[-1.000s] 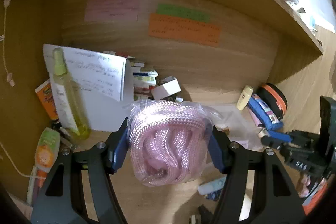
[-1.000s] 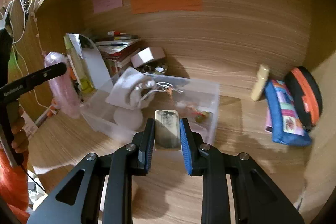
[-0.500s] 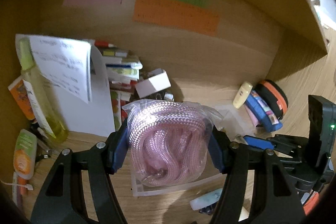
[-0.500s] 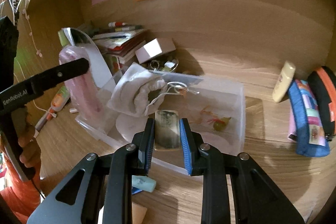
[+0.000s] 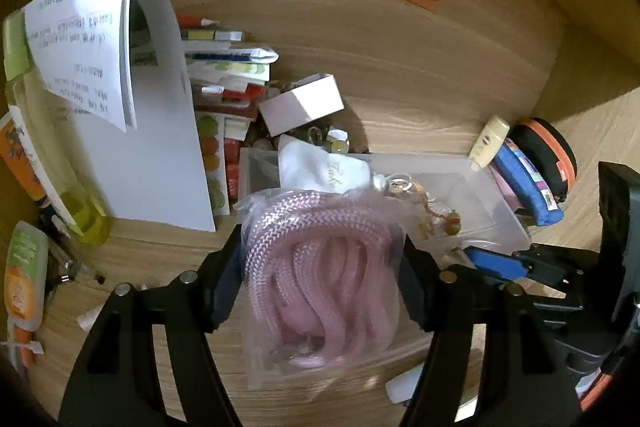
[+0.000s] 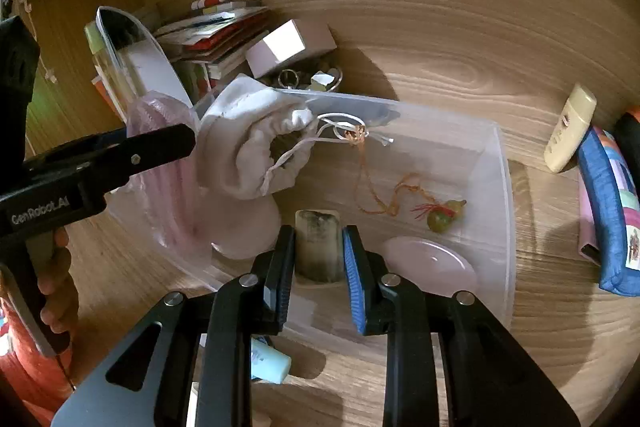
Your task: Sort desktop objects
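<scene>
Gripping bagged pink rope (image 5: pixel 324 279) over clear bin (image 5: pixel 496 195)

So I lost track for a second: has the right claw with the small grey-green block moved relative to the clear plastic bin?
Yes. The right claw, shut on the grey-green block, has come forward and down over the clear plastic bin.
</scene>
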Action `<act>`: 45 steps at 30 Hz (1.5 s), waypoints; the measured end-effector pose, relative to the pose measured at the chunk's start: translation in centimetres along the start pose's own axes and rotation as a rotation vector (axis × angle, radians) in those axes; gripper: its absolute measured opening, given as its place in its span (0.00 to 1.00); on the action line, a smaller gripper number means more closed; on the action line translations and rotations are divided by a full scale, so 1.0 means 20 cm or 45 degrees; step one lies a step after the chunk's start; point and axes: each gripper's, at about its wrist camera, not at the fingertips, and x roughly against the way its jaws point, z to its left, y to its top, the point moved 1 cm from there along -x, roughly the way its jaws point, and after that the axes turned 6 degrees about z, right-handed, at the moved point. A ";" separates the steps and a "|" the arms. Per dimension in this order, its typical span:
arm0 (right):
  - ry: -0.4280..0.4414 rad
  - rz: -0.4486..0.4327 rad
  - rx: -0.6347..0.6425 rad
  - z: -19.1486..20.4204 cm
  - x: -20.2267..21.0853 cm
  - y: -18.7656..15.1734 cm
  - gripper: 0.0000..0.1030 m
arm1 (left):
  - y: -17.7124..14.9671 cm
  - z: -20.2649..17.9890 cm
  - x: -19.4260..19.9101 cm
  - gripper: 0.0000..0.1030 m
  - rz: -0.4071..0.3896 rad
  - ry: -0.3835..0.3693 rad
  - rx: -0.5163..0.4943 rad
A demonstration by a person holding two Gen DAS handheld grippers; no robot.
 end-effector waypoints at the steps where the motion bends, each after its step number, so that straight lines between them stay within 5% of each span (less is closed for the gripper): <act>1: -0.003 0.001 0.006 0.00 0.00 0.00 0.21 | 0.00 0.00 0.00 0.68 0.001 0.002 0.005; 4: -0.030 -0.002 0.023 0.02 0.00 -0.01 0.22 | -0.01 -0.01 0.02 0.77 -0.022 0.038 -0.007; 9: -0.080 -0.029 0.035 0.03 0.03 -0.01 0.42 | -0.02 -0.05 0.10 0.89 -0.100 0.139 -0.051; 13: -0.103 -0.054 0.039 0.04 0.09 -0.01 0.45 | -0.03 -0.08 0.18 0.95 -0.133 0.128 -0.074; 17: -0.127 -0.105 0.056 0.06 0.18 -0.05 0.64 | -0.09 -0.10 0.27 0.97 -0.127 0.096 -0.101; 33: -0.030 -0.101 0.063 0.19 0.35 -0.45 0.73 | -0.55 -0.07 0.47 0.97 0.003 0.117 -0.119; 45: 0.093 0.014 0.036 0.29 0.23 -0.59 0.73 | -0.84 -0.15 0.54 0.97 0.067 0.079 -0.171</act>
